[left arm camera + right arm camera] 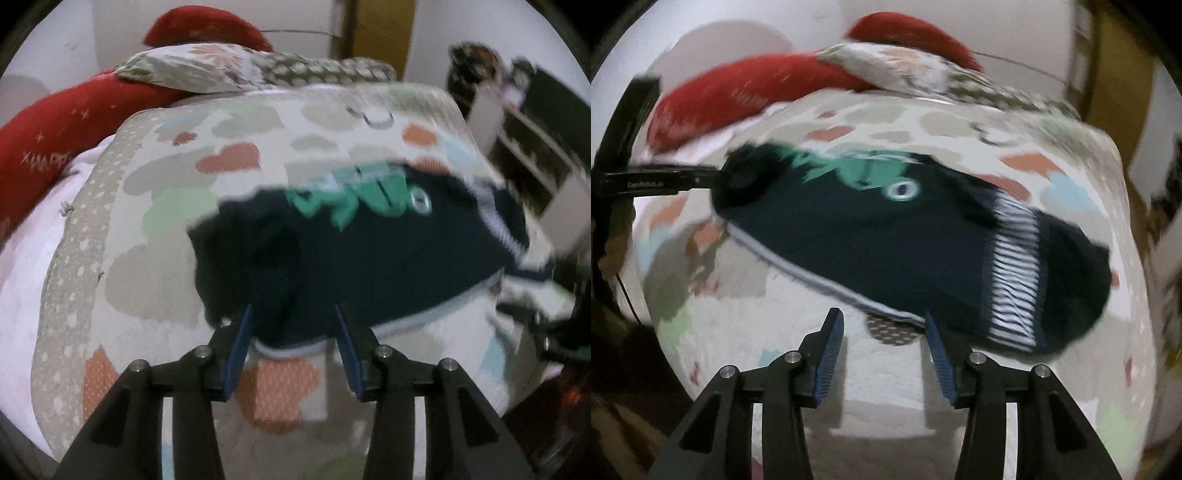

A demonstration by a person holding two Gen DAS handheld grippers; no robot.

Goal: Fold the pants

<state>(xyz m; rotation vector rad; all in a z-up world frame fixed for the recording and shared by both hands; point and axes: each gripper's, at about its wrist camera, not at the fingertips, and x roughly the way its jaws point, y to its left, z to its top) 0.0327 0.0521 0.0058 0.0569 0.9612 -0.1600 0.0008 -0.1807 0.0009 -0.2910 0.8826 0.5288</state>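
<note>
Dark navy pants (369, 258) with a green dinosaur print and a white striped band lie on a patterned blanket (147, 258) on the bed. They also show in the right wrist view (886, 251), with the striped band at the right. My left gripper (293, 314) is open, its jaws over the near edge of the pants. My right gripper (884, 321) is open just short of the pants' near white-trimmed edge. The left gripper (716, 173) also shows at the far left of the right wrist view, at the pants' left end.
Red pillows (48, 136) and a patterned pillow (221, 66) lie at the far end of the bed. A dark shelf unit (535, 147) stands at the right. The blanket's edge drops off at the right (1126, 258).
</note>
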